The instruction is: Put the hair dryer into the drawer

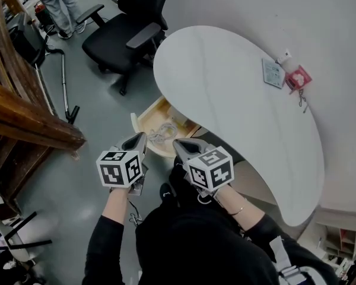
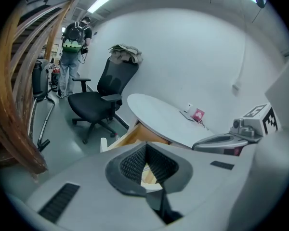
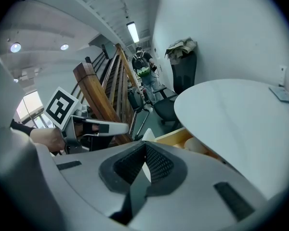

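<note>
- Head view: the drawer (image 1: 147, 116) stands pulled out from under the near edge of the white table (image 1: 225, 82). Inside it, close to the side wall nearest to us, lies a pale thing with a coiled cord. We take it for the hair dryer (image 1: 162, 134). The left gripper (image 1: 141, 137) and the right gripper (image 1: 177, 142) hang above the drawer, apart from it.
- Left gripper view: its jaws (image 2: 146, 161) are pressed together with nothing between them. Beyond them we see the wooden drawer (image 2: 131, 135).
- Right gripper view: its jaws (image 3: 144, 163) are also together and empty. A rounded cream body (image 3: 198, 146) rests inside the drawer (image 3: 173, 136), partly under the table's edge.
- Our judgement: the dryer is already placed, so the main step looks done. What may be left is to push the drawer closed.
</note>
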The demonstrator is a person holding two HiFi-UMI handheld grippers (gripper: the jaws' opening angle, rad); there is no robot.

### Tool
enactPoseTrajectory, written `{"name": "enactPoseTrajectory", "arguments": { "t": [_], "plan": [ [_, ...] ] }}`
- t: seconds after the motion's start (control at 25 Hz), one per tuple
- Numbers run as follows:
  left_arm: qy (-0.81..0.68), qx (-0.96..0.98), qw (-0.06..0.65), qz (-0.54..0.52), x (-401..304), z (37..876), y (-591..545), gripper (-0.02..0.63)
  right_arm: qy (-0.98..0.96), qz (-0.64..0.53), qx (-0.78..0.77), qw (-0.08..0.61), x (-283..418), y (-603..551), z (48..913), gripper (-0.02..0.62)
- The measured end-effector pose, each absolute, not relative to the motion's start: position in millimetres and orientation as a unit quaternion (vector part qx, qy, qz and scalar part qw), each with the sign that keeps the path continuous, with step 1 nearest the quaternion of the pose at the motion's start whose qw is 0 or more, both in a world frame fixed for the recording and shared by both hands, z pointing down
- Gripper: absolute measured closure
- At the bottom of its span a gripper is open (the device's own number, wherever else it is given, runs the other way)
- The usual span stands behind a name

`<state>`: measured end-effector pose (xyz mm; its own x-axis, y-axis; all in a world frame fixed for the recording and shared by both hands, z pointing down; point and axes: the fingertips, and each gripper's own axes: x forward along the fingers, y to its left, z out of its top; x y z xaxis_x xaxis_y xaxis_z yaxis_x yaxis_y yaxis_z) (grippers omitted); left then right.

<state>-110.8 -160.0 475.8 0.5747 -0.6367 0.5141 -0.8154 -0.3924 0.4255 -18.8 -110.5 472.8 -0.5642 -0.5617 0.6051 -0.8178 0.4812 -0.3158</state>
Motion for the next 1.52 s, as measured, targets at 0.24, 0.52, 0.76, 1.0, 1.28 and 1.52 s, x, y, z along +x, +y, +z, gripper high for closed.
{"name": "enactPoseTrajectory", "arguments": {
  "t": [0.24,0.52,0.76,1.0,1.28,1.52],
  "plan": [
    [-0.448,0.821,0.335,0.111,-121.8,469.9,-139.9,0.595,-0.837,0.293,0.412,0.210,-22.0,-99.7,471.0,0.592],
    [-0.450,0.826,0.320,0.114,-123.3,466.3,-116.8,0.595,-0.844,0.288,0.408,0.197,-27.7,-87.0,467.7,0.592],
    [-0.455,0.827,0.318,0.092,-130.8,455.2,-102.7,0.594,-0.846,0.291,0.409,0.181,-28.0,-77.6,465.1,0.592],
    [-0.466,0.824,0.315,0.071,-142.7,441.9,-88.7,0.594,-0.848,0.291,0.410,0.168,-25.1,-69.2,461.1,0.592],
    [-0.471,0.822,0.317,0.053,-153.2,430.6,-73.2,0.595,-0.853,0.269,0.420,0.156,-19.0,-64.1,445.7,0.592],
    [-0.468,0.822,0.322,0.040,-154.3,426.8,-63.6,0.595,-0.859,0.242,0.424,0.151,-15.5,-60.1,433.6,0.592]
  ]
}}
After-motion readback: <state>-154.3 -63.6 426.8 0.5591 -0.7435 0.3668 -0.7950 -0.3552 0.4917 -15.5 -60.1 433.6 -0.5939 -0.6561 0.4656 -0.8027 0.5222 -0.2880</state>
